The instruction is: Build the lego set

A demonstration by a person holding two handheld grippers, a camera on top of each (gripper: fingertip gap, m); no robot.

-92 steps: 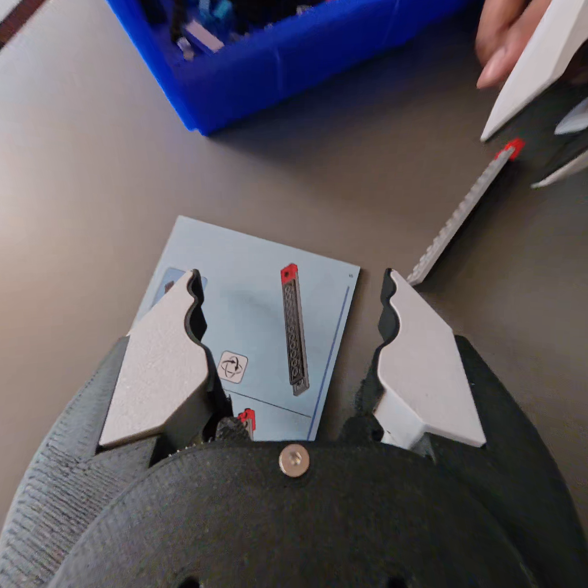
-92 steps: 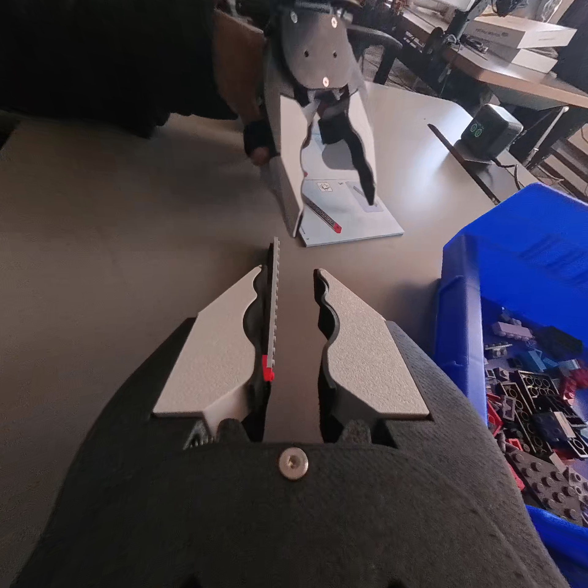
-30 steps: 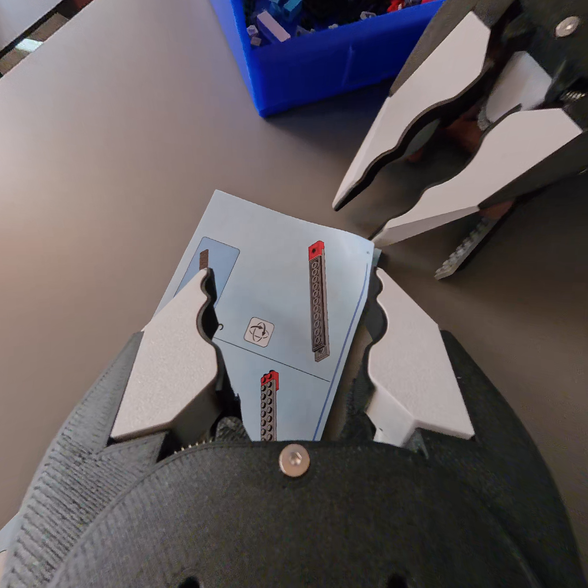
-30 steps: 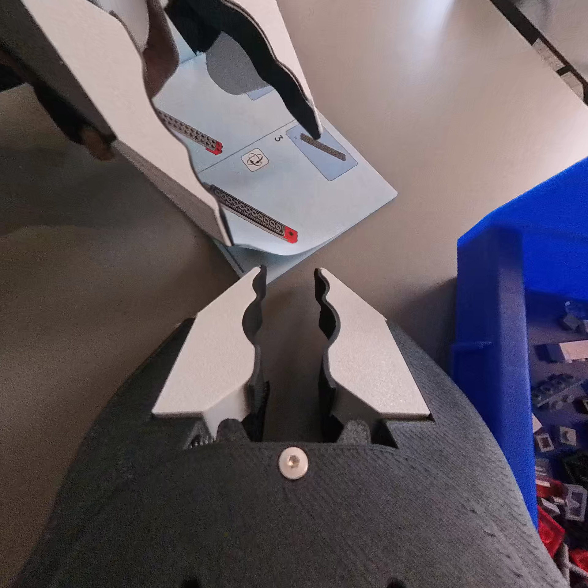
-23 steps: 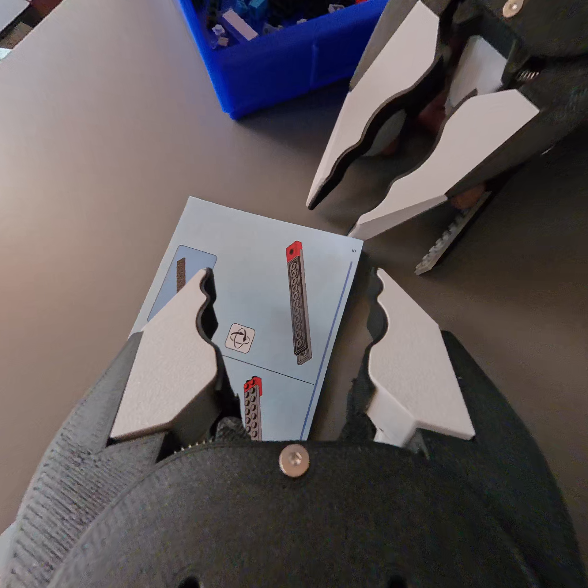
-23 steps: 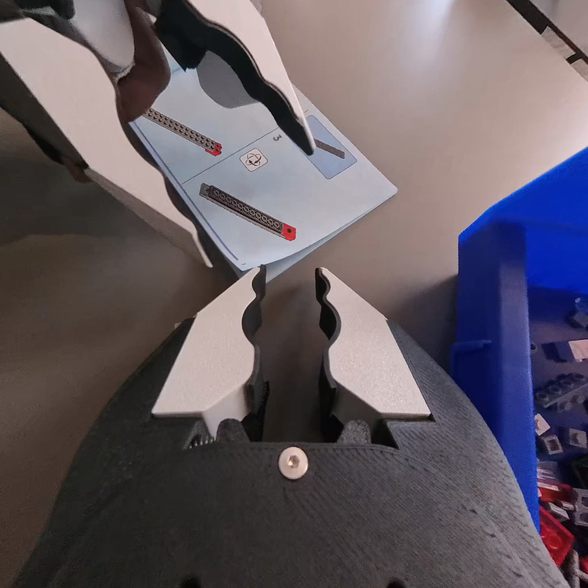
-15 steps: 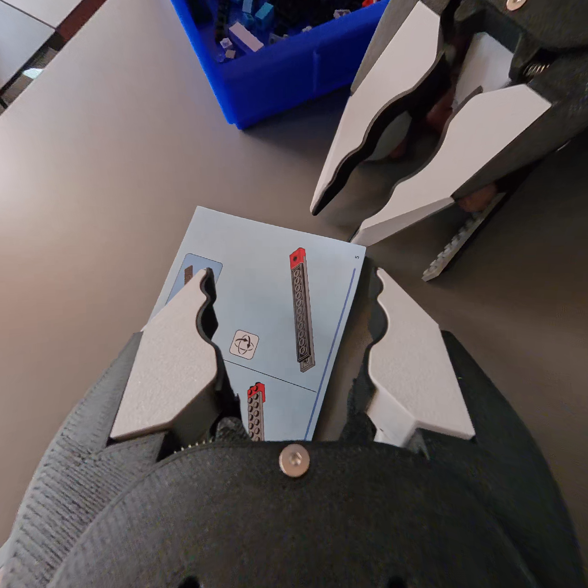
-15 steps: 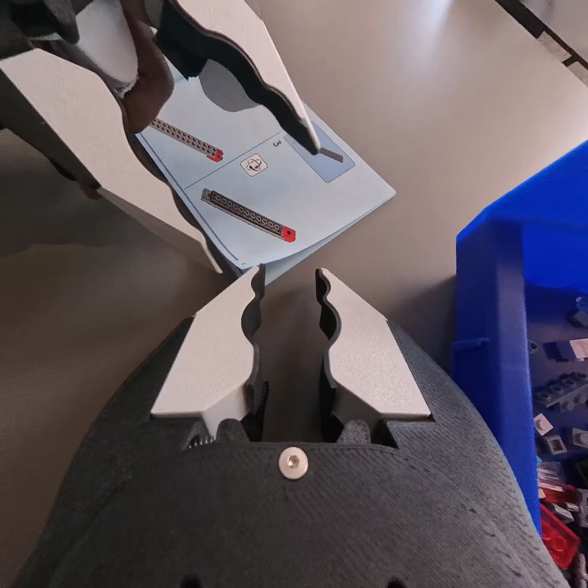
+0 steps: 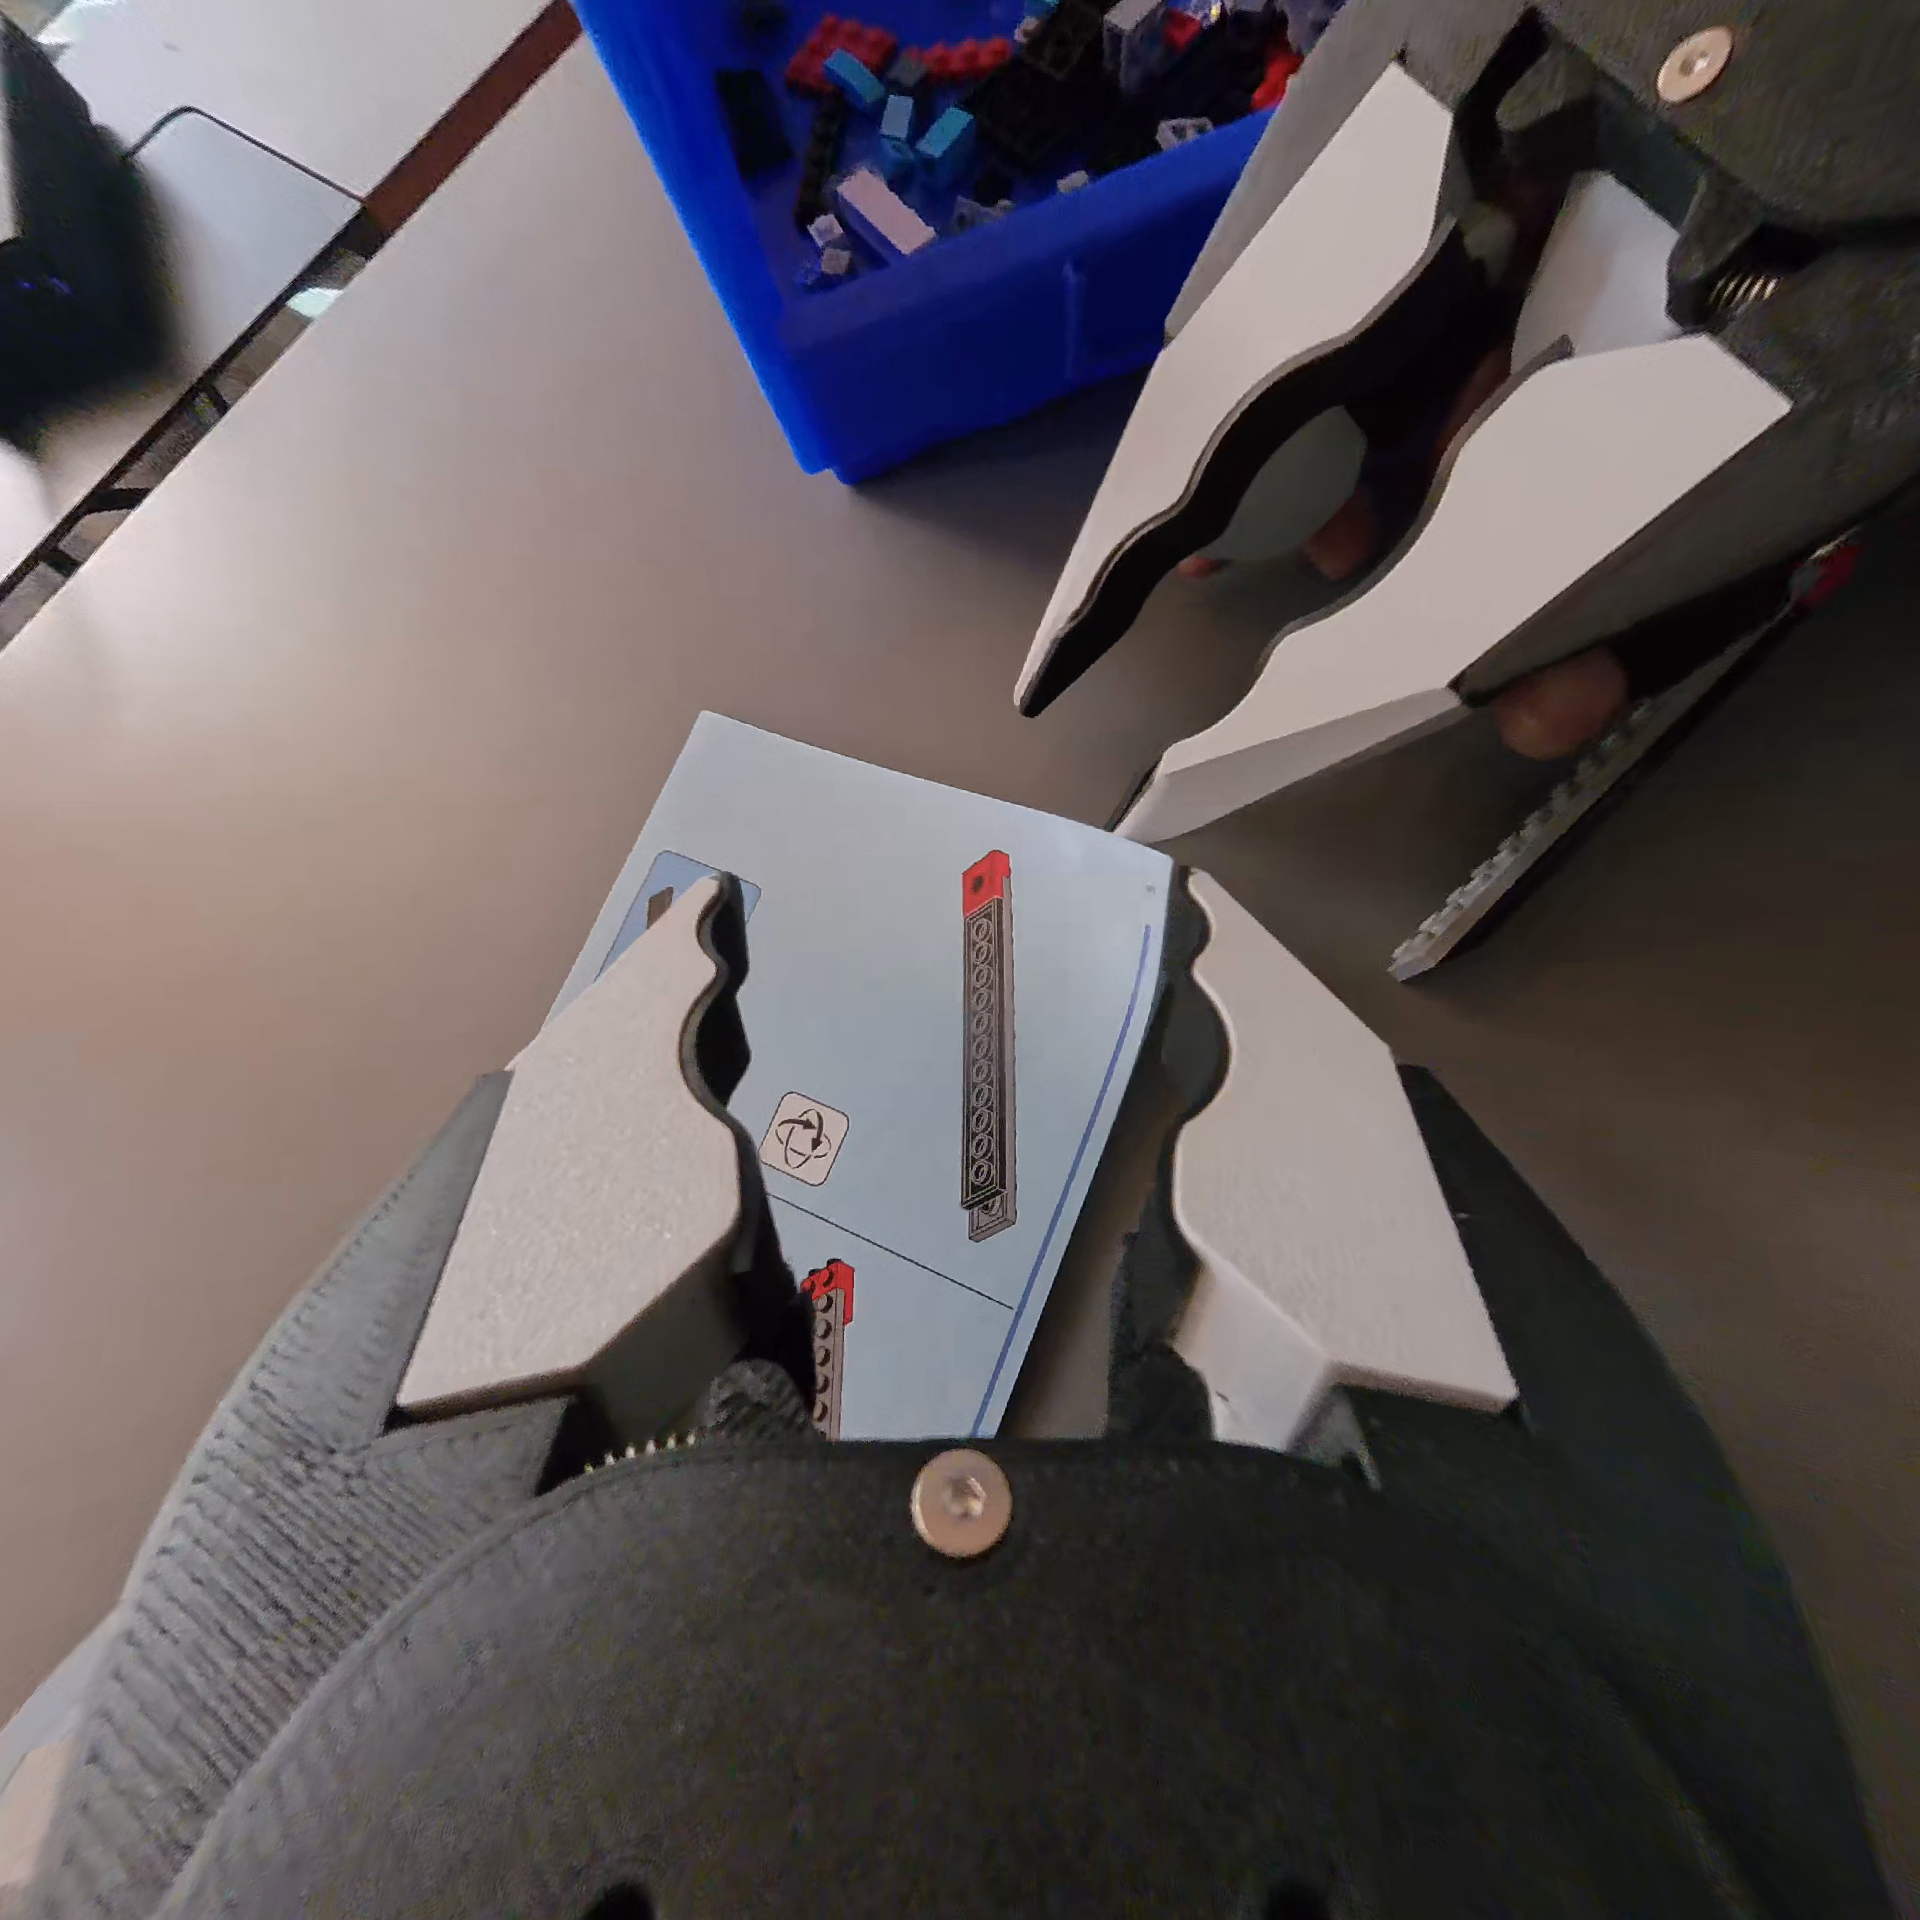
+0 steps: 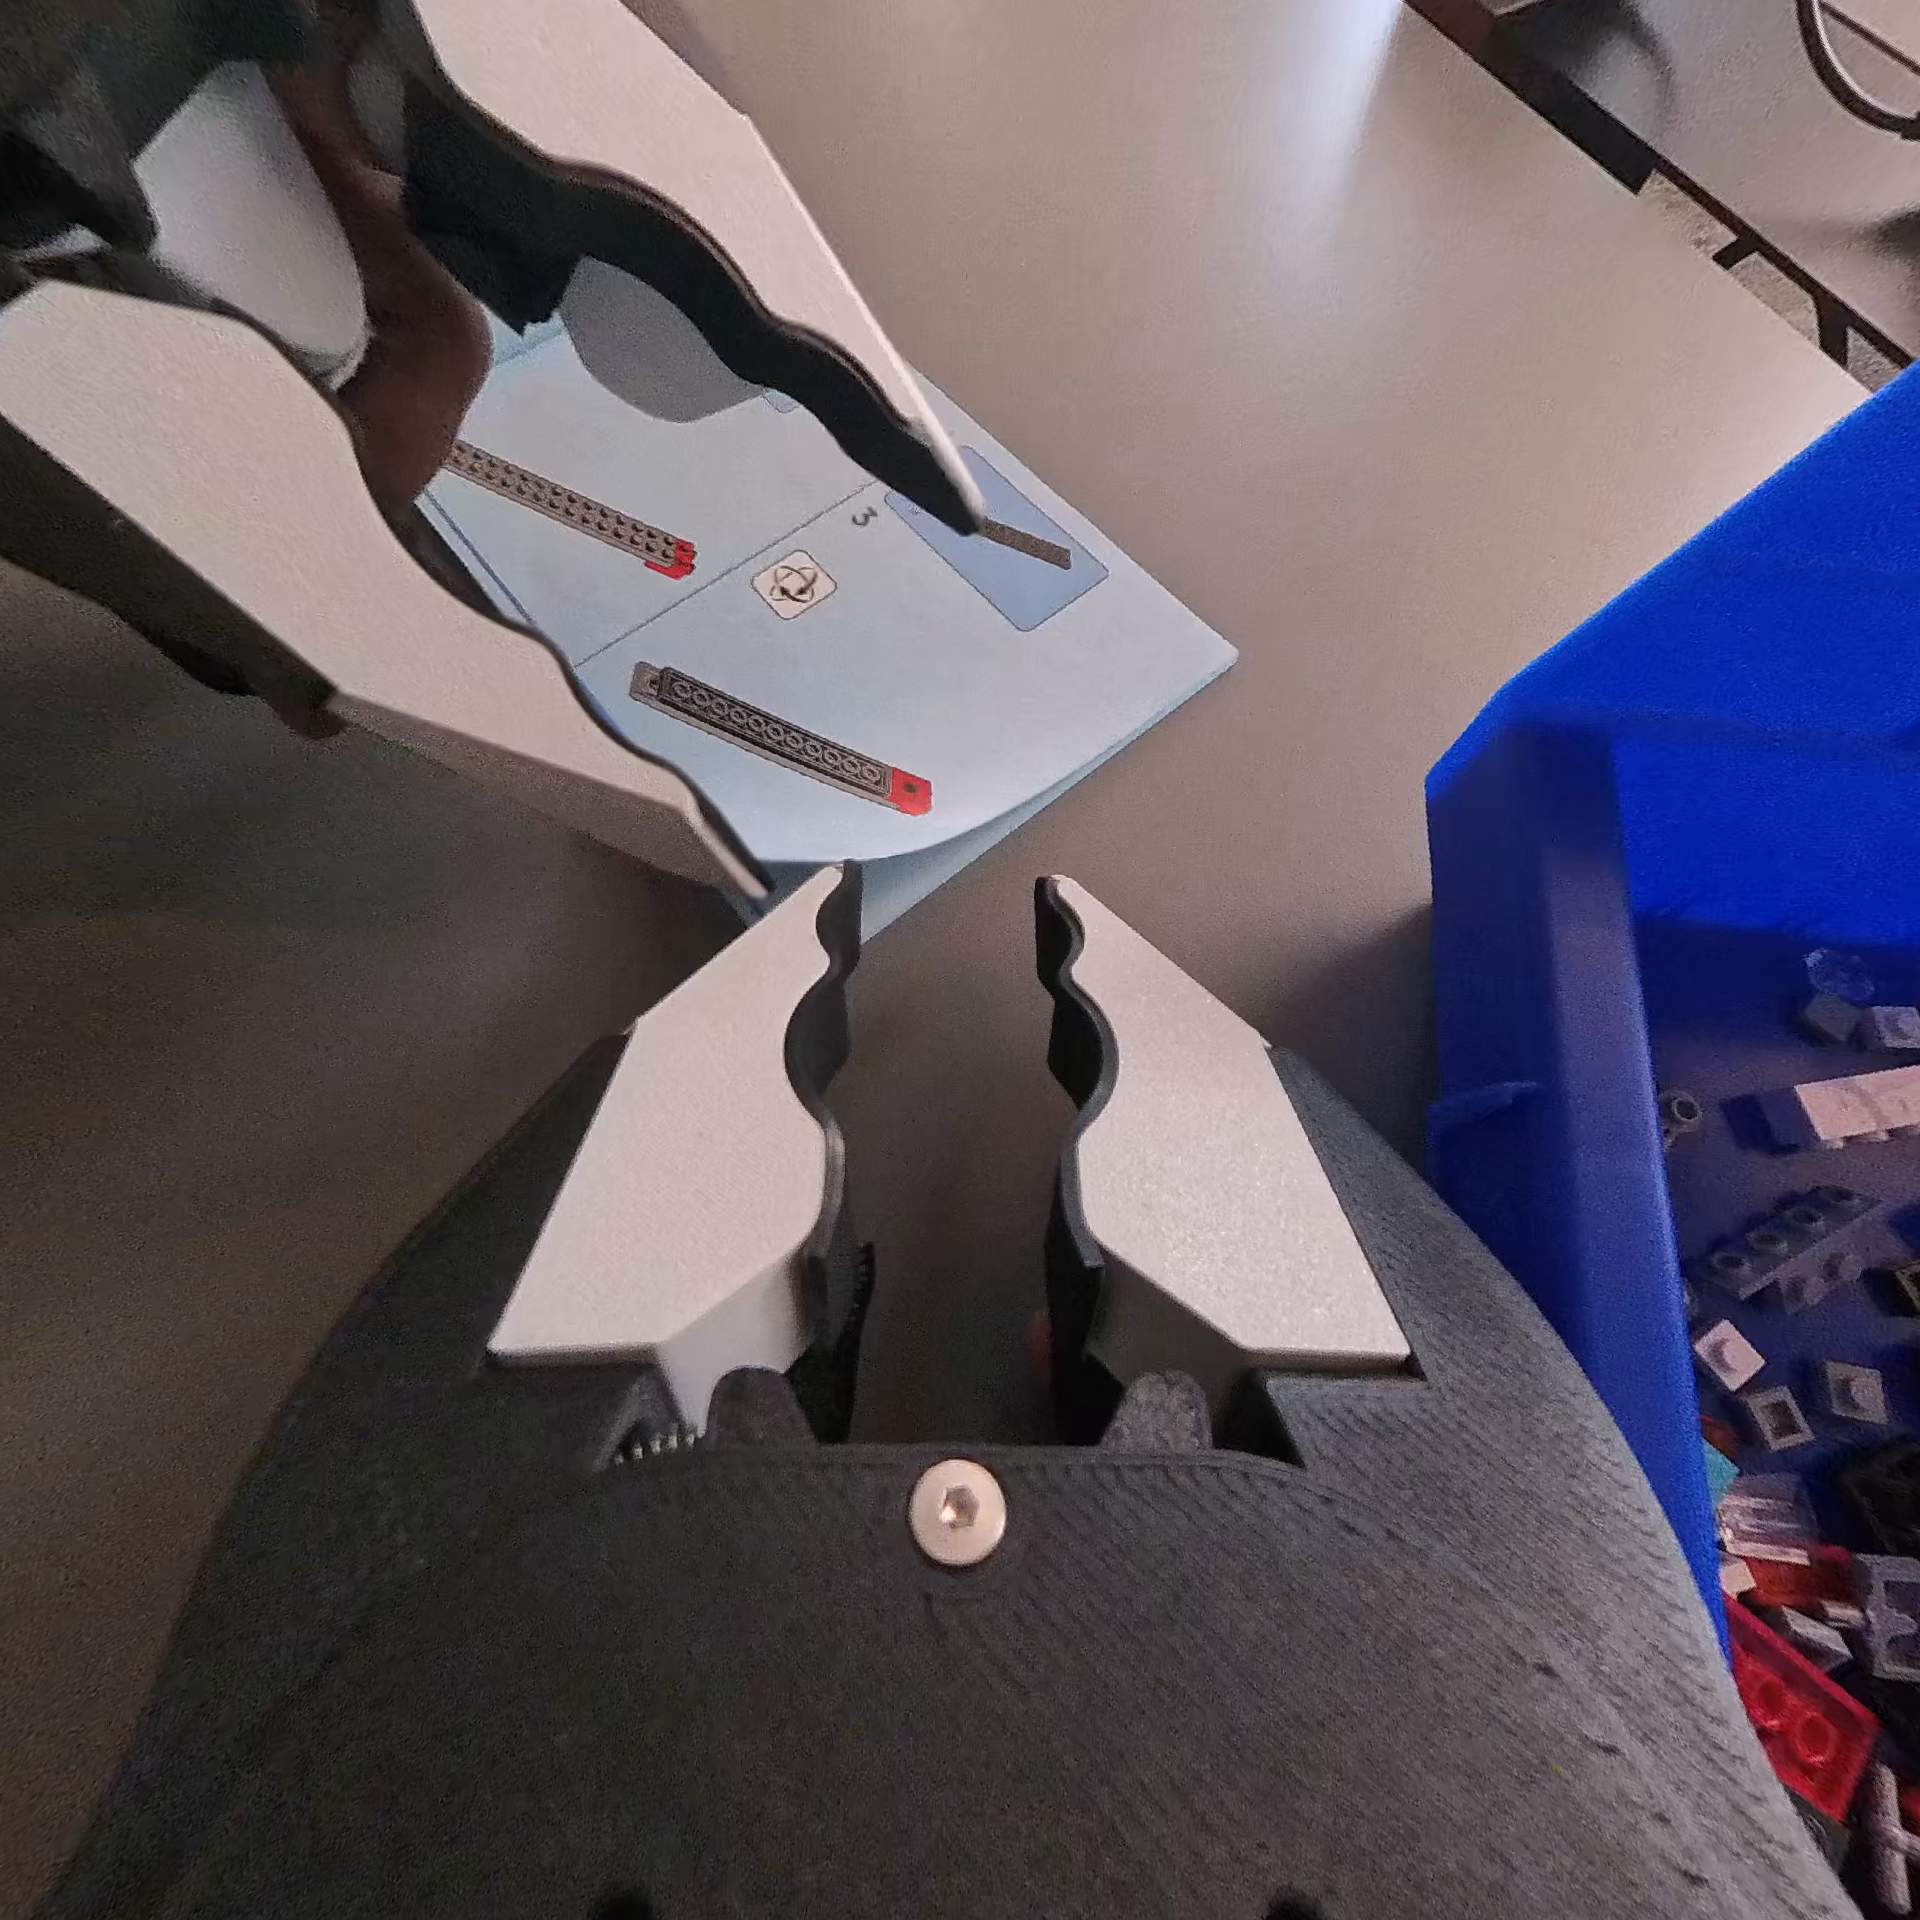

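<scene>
Between the left gripper (image 9: 951,894)'s wide-spread, empty fingers lies the instruction booklet (image 9: 894,997) on the surface; right of them the right gripper (image 9: 1081,769), part-open and empty, should slip under its corner, leaving the grey lego strip (image 9: 1538,842) beneath it.

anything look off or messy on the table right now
Only one small thing: the near corner of the instruction booklet curls up off the table just ahead of the right tongs. The bricks stay inside the blue bin, and the long grey plate lies flat.

Blue bin (image 9: 966,312), pale-blue booklet (image 9: 894,935)
</scene>
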